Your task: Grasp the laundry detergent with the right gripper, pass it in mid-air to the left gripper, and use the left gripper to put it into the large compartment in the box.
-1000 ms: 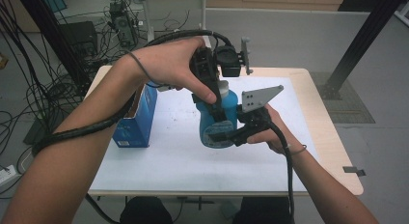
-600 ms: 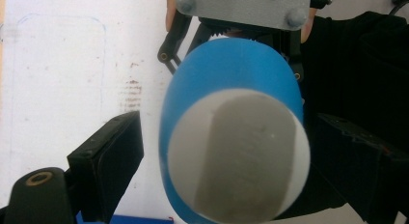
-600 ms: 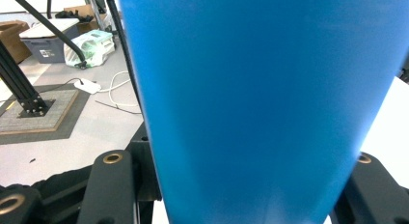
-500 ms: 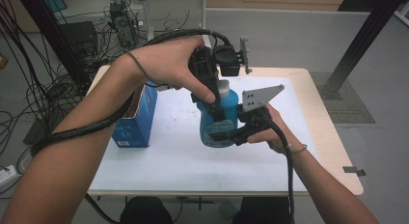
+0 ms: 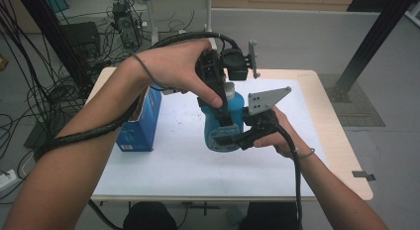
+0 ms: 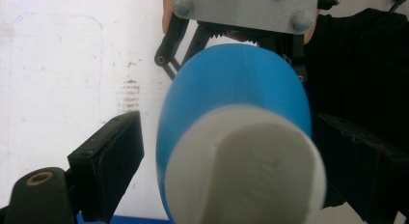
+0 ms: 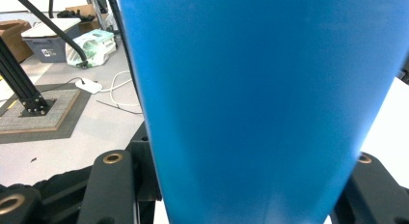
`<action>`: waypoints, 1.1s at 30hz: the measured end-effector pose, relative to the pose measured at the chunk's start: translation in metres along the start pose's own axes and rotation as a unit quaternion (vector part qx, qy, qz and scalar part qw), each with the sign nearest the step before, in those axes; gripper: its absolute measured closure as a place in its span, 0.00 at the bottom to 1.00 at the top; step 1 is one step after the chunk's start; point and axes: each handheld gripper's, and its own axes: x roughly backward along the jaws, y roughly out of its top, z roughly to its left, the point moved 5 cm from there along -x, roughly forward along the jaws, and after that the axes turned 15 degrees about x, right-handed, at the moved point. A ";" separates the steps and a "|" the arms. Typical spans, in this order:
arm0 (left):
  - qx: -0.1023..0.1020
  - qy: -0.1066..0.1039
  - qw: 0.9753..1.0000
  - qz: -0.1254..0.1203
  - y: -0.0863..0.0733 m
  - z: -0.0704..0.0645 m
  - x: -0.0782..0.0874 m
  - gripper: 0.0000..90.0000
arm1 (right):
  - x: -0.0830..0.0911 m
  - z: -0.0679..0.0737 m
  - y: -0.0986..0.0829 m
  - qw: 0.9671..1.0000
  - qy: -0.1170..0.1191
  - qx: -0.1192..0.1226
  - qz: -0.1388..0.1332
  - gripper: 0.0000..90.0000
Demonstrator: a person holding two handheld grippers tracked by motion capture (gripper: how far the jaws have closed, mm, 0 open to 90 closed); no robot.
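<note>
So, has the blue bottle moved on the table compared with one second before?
No. In the high view the blue bottle stands at the same spot beside the blue box, with both grippers at it as before.

in the right gripper view the smooth blue plastic bottle (image 7: 260, 103) runs past the top and bottom edges and covers the jaw tips, while in the left gripper view its blurred white cap (image 6: 243, 171) is cut off at the bottom edge.
</note>
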 end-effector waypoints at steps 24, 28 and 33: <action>-0.004 -0.011 1.000 0.001 0.003 -0.003 0.004 0.34 | 0.001 0.004 0.002 1.000 0.004 0.003 -0.003 0.47; 0.001 -0.018 1.000 0.004 0.002 -0.004 0.004 0.38 | 0.001 0.004 0.003 1.000 0.003 0.004 -0.003 0.47; 0.004 -0.020 1.000 0.004 0.002 -0.003 0.004 0.40 | 0.001 0.004 0.003 1.000 0.004 0.001 -0.004 0.47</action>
